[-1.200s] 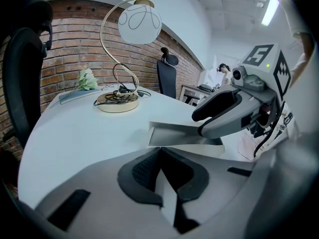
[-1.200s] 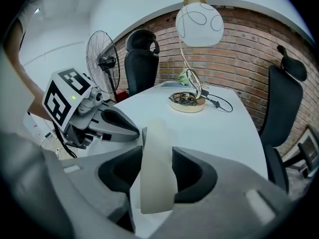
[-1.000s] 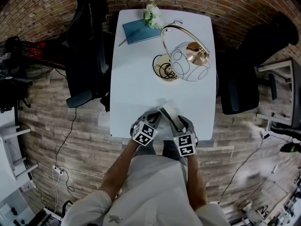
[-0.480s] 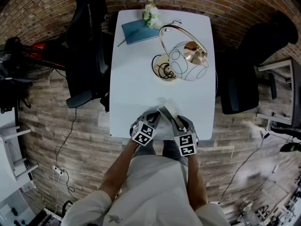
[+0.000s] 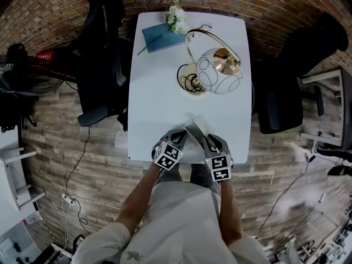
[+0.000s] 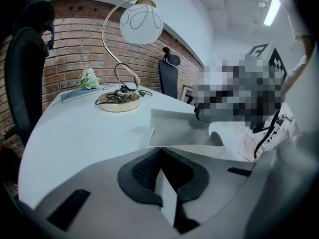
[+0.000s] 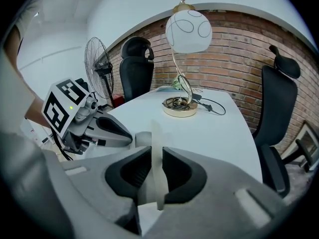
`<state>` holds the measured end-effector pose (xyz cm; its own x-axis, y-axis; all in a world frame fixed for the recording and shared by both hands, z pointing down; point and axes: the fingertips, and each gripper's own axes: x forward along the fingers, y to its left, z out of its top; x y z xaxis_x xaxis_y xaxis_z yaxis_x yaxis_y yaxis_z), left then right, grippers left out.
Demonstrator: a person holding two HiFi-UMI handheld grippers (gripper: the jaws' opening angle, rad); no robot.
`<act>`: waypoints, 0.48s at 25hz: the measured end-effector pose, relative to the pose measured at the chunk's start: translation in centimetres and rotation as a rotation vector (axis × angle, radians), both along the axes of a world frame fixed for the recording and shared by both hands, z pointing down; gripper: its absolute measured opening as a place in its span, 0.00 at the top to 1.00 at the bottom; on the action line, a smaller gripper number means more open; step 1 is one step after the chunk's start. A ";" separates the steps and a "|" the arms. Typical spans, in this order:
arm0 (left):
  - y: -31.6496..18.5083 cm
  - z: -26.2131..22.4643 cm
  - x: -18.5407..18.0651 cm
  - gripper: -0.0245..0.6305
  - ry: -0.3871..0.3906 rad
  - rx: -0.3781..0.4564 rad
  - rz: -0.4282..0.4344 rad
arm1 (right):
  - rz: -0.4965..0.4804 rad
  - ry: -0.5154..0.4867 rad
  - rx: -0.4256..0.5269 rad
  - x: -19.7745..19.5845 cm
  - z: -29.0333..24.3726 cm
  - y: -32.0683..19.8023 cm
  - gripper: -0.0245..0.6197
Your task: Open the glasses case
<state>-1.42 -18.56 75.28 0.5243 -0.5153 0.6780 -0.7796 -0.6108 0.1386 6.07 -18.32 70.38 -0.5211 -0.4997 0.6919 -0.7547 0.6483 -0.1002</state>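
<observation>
Closing right tongs point(image 7: 156, 158) onto glasses case flap point(image 7: 155, 129)

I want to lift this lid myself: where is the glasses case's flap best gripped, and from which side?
Pinch the glasses case flap by its thin edge, coming from the table's near edge: it stands raised and edge-on, so pads should close on both faces.

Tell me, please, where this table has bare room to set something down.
The widest bare patch of the white table lies between the gold lamp base and the white glasses case at the near edge. The left strip between the teal notebook and the near edge is bare too. The far end is crowded: notebook, white flowers, lamp.
</observation>
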 end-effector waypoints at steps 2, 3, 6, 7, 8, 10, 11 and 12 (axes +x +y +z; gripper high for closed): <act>0.0 0.0 0.0 0.95 -0.001 0.001 -0.001 | 0.003 -0.001 0.002 0.1 0.0 -0.1 0.85; 0.0 0.1 0.0 0.95 -0.002 0.001 -0.001 | 0.005 -0.002 0.003 0.2 0.0 -0.2 0.85; 0.0 0.2 0.0 0.95 -0.003 0.000 -0.003 | 0.006 0.000 0.006 0.4 0.1 -0.4 0.86; 0.0 0.2 0.0 0.95 -0.004 0.001 -0.004 | 0.006 0.000 0.006 0.4 0.1 -0.5 0.86; 0.0 0.2 0.0 0.95 -0.004 0.001 -0.004 | 0.007 0.000 0.007 0.5 0.1 -0.5 0.86; 0.0 0.2 0.0 0.95 -0.004 -0.001 -0.004 | 0.007 0.001 0.008 0.5 0.1 -0.6 0.87; 0.0 0.2 0.0 0.95 -0.005 -0.001 -0.004 | 0.007 0.002 0.008 0.6 0.1 -0.7 0.87; 0.0 0.2 0.0 0.95 -0.005 -0.001 -0.004 | 0.009 0.003 0.009 0.6 0.1 -0.8 0.87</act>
